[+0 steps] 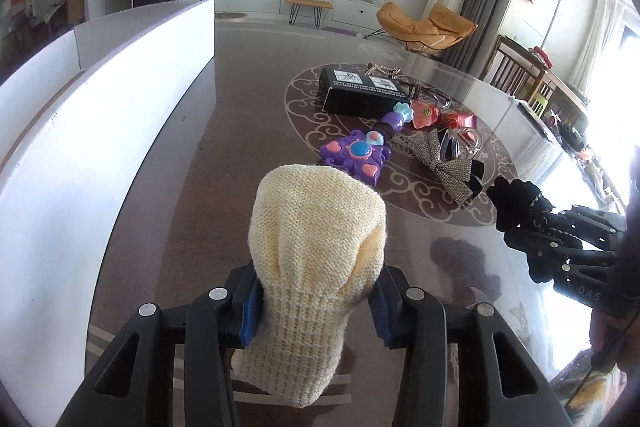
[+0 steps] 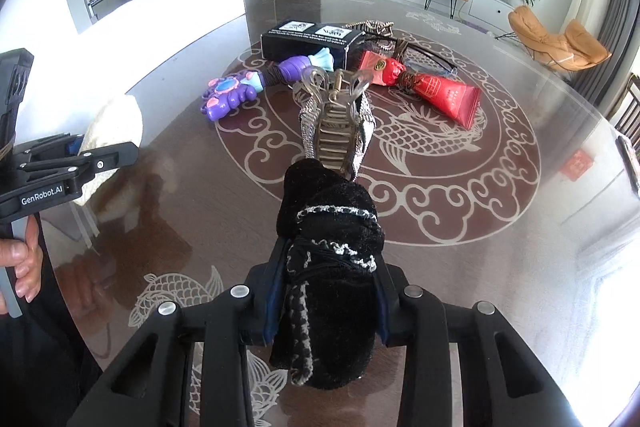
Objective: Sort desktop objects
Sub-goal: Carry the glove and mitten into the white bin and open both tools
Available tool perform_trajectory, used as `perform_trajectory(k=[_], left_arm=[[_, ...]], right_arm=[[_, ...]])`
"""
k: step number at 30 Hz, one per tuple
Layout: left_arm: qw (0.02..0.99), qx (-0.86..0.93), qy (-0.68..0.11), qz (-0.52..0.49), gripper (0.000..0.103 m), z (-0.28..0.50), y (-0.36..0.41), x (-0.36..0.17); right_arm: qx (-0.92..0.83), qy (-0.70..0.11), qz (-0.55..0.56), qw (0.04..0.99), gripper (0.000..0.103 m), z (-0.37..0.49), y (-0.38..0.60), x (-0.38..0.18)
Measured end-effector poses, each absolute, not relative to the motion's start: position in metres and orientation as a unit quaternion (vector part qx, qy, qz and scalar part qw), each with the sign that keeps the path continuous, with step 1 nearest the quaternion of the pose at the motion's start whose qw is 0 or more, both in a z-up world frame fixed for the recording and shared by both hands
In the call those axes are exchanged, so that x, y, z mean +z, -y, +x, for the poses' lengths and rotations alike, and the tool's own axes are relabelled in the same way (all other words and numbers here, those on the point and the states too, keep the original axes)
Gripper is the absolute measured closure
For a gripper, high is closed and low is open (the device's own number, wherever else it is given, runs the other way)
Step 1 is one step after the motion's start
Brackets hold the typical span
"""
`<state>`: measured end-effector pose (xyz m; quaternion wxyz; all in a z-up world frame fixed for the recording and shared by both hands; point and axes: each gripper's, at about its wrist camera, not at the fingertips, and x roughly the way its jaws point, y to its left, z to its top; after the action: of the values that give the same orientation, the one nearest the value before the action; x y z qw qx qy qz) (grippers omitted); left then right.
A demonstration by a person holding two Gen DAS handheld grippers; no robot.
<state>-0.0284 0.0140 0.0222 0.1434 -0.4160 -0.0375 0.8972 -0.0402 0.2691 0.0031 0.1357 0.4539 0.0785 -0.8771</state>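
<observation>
The left gripper (image 2: 86, 151) reads "GenRobot.AI" on its side; "DAS" shows on the right gripper (image 1: 505, 207) before the frame edge cuts it off. The black box (image 2: 308, 41) carries white print too small to read. The left gripper (image 1: 314, 311) is clamped on a cream knitted sock (image 1: 316, 247), ribbed at the cuff, above the glass table (image 1: 240, 187). The right gripper (image 2: 326, 301) pinches a black fuzzy sock (image 2: 328, 247) with white stitching, just before the glittery hair claw (image 2: 336, 123), which partly hides the red tube (image 2: 444, 93) and purple toy (image 2: 240, 89).
</observation>
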Motion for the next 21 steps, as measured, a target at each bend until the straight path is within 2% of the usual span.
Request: perform_trajectory(k=[5, 9, 14, 18, 21], left_arm=[[0.139, 0.922, 0.085, -0.353, 0.058, -0.017, 0.034, 0.1], [0.063, 0.933, 0.095, -0.341, 0.058, -0.029, 0.109, 0.126], [-0.042, 0.907, 0.119, -0.402, 0.058, -0.058, 0.205, 0.096], [-0.087, 0.882, 0.127, -0.445, 0.058, -0.072, 0.248, 0.066], [-0.097, 0.866, 0.126, -0.474, 0.051, -0.08, 0.26, 0.049]], right_arm=[[-0.901, -0.049, 0.386, 0.193, 0.066, -0.05, -0.212, 0.069], [-0.897, -0.049, 0.348, 0.27, 0.066, -0.075, -0.125, 0.108], [-0.871, -0.087, 0.329, 0.354, 0.066, -0.107, 0.006, 0.121], [-0.84, -0.142, 0.36, 0.379, 0.066, -0.134, 0.093, 0.097], [-0.815, -0.155, 0.405, 0.385, 0.064, -0.152, 0.129, 0.072]])
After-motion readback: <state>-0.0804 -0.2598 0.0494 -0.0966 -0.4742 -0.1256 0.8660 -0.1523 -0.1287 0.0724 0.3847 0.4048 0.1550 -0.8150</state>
